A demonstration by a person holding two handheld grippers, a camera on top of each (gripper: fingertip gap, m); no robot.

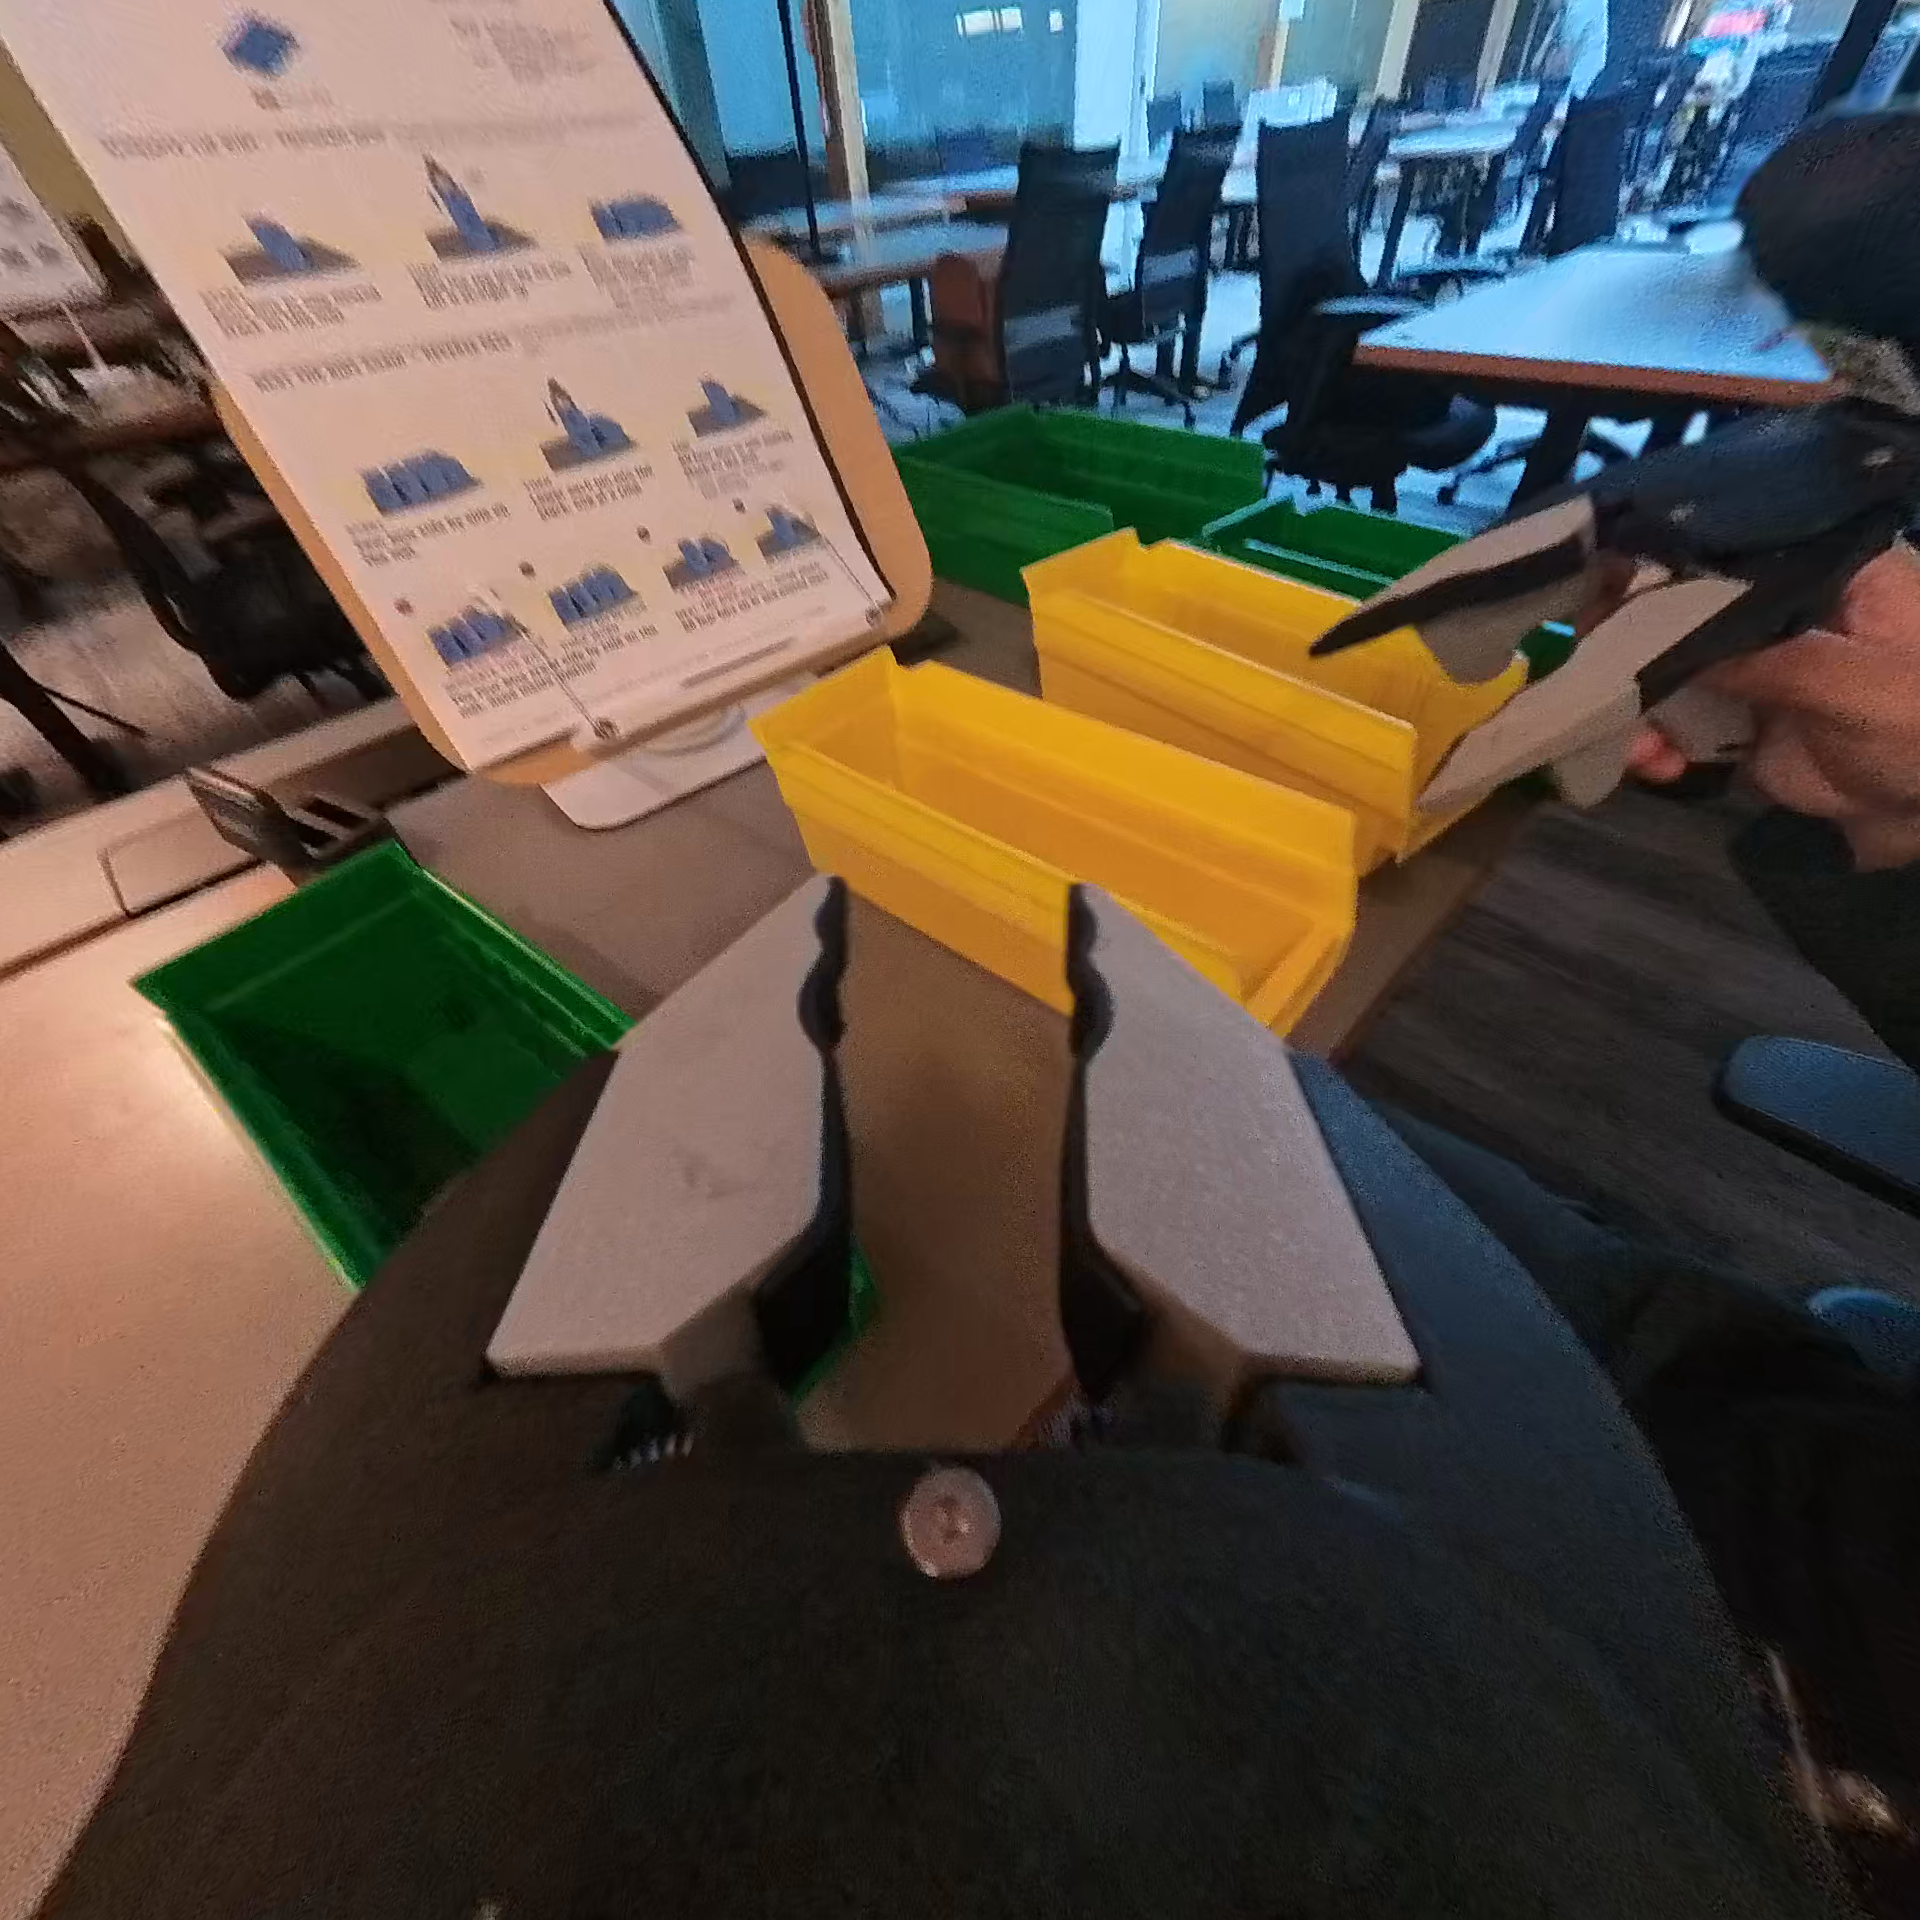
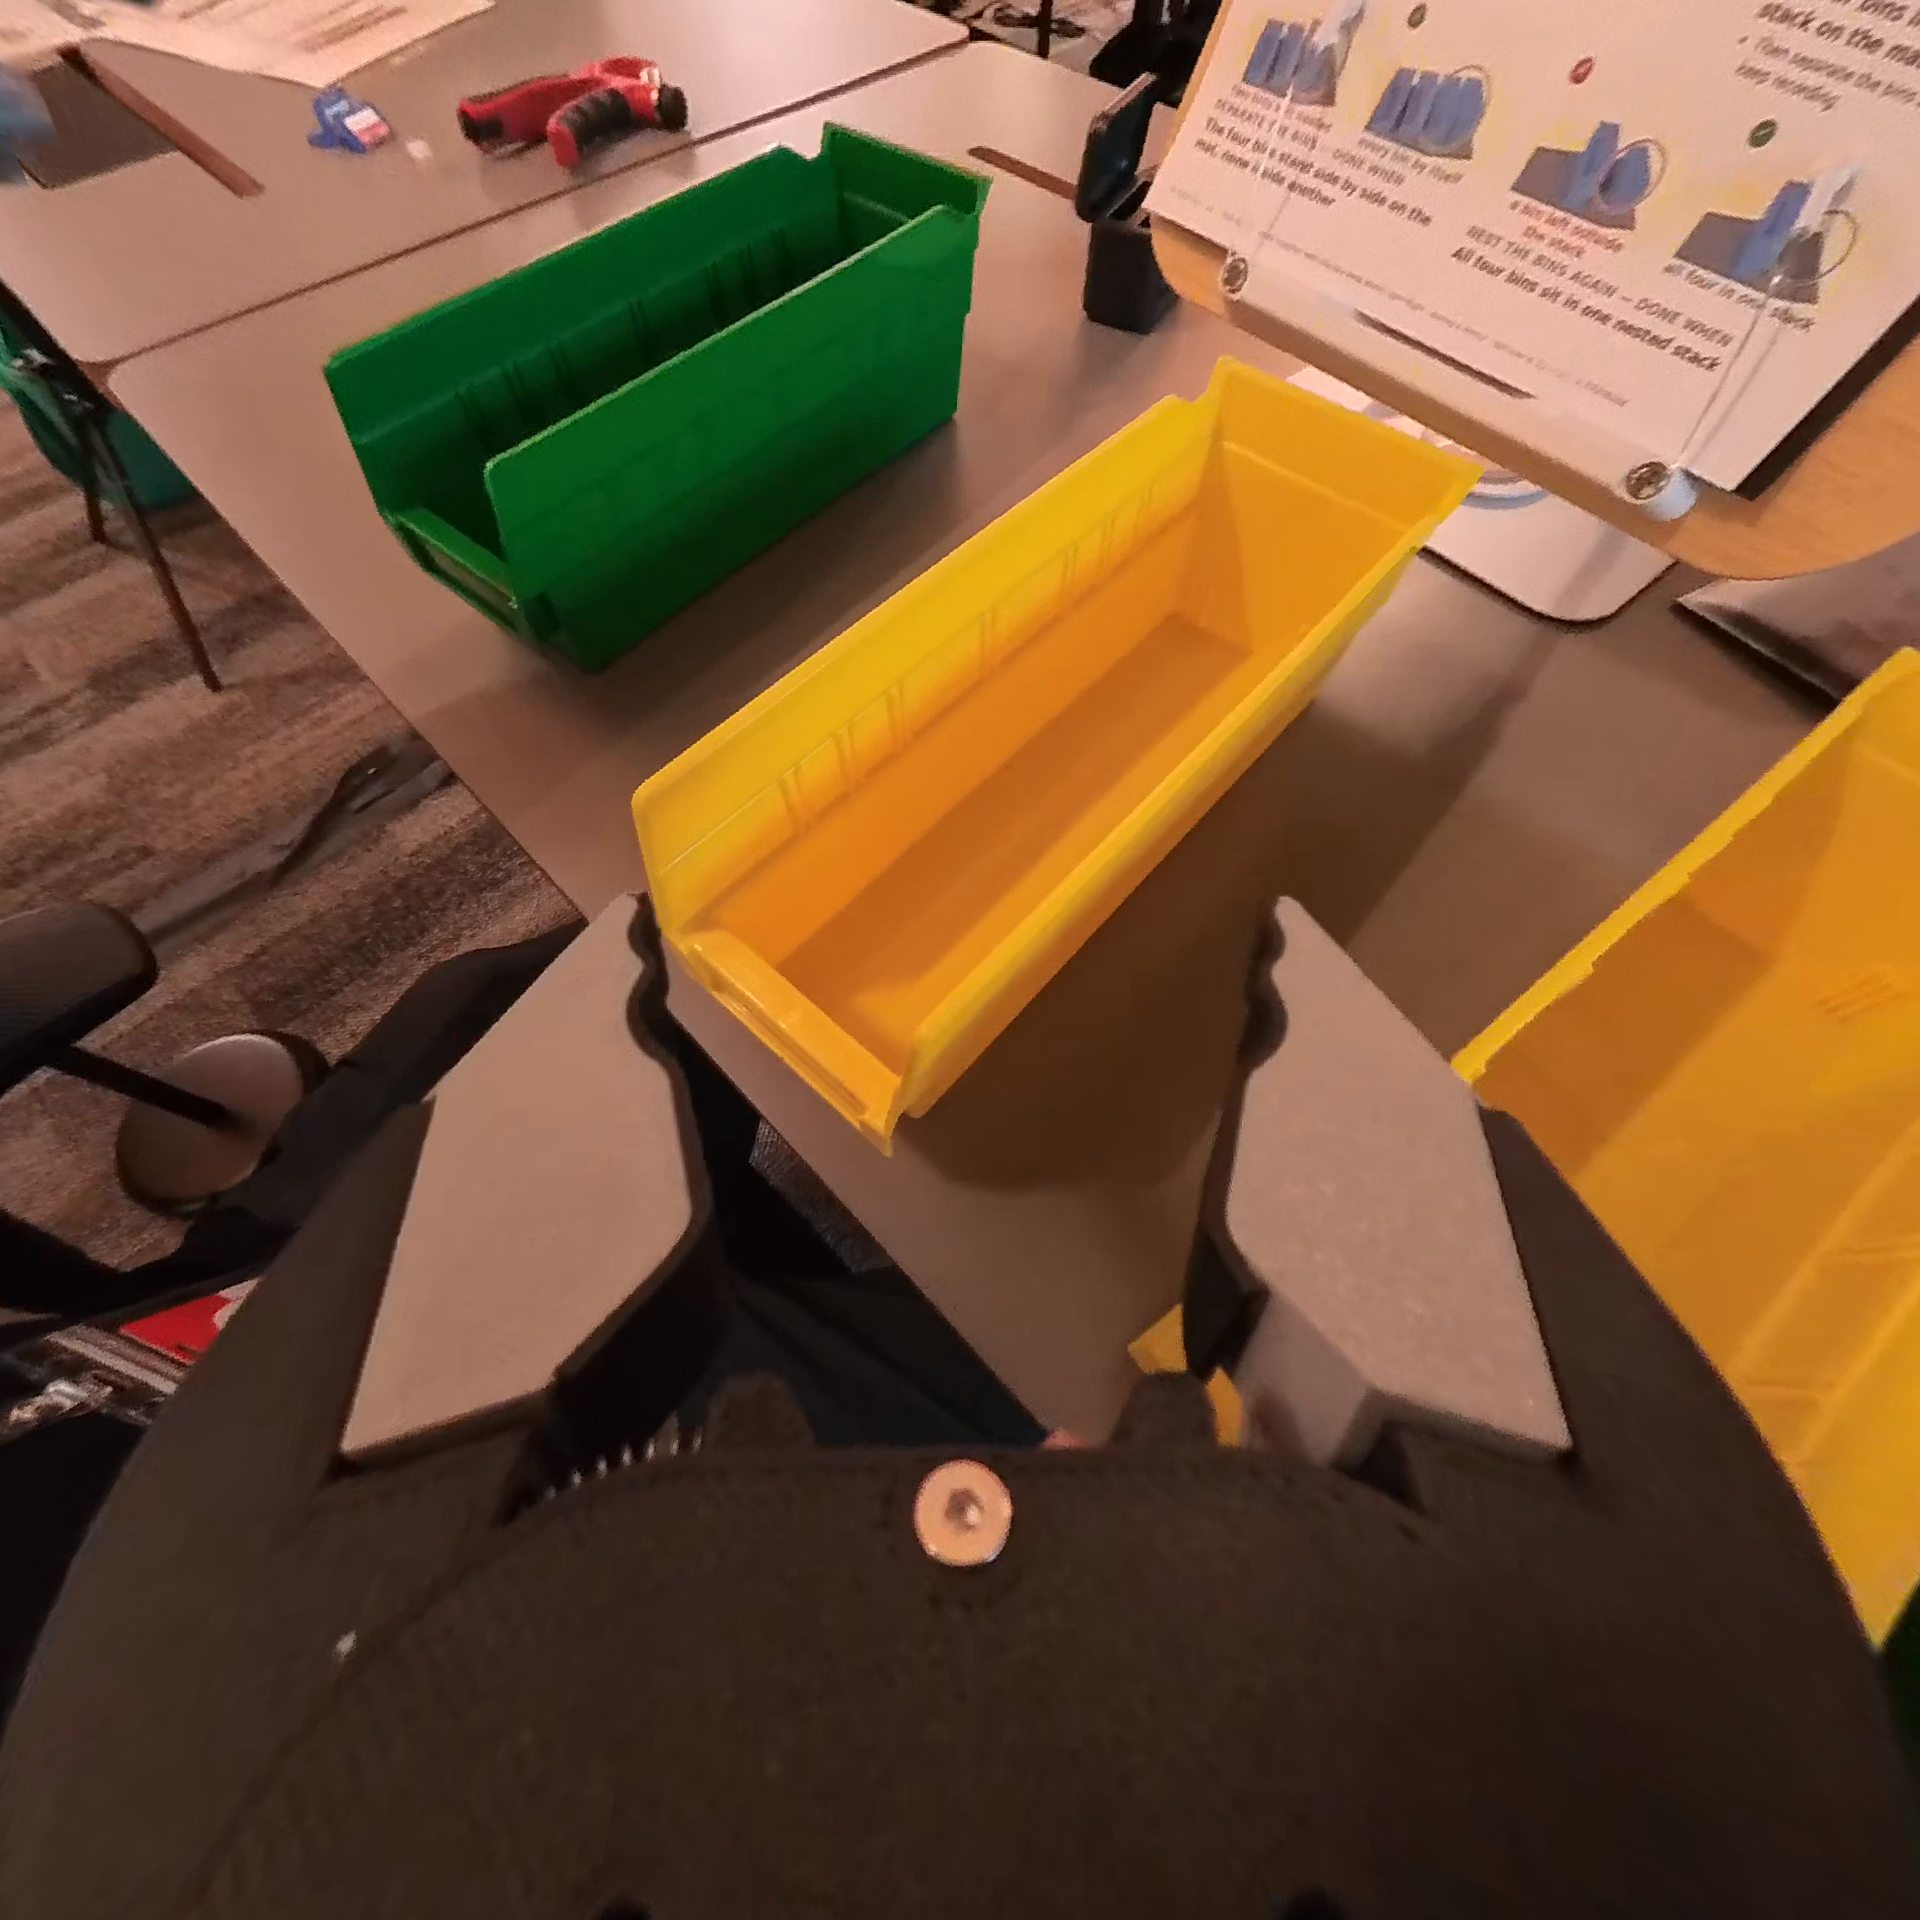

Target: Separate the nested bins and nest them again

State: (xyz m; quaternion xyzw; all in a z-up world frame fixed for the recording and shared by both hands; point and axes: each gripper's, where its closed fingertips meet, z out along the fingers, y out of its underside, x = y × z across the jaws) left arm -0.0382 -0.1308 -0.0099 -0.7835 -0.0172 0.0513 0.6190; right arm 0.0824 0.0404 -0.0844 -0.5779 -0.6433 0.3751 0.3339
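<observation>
We see four long plastic bins standing apart along the grey bench's (image 2: pixel 1455 727) near edge: two yellow bins (image 2: pixel 997 748) between two green bins (image 2: pixel 665 416). Our left gripper (image 1: pixel 956 935) and right gripper (image 2: pixel 956 966) hover, jaws spread, gripping nothing.

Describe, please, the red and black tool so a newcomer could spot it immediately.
Start at the green bin on the grey table. Beyond it, on the neighbouring table, lies the red and black tool, beside a small blue item. It is the only red thing on the tabletops.
</observation>
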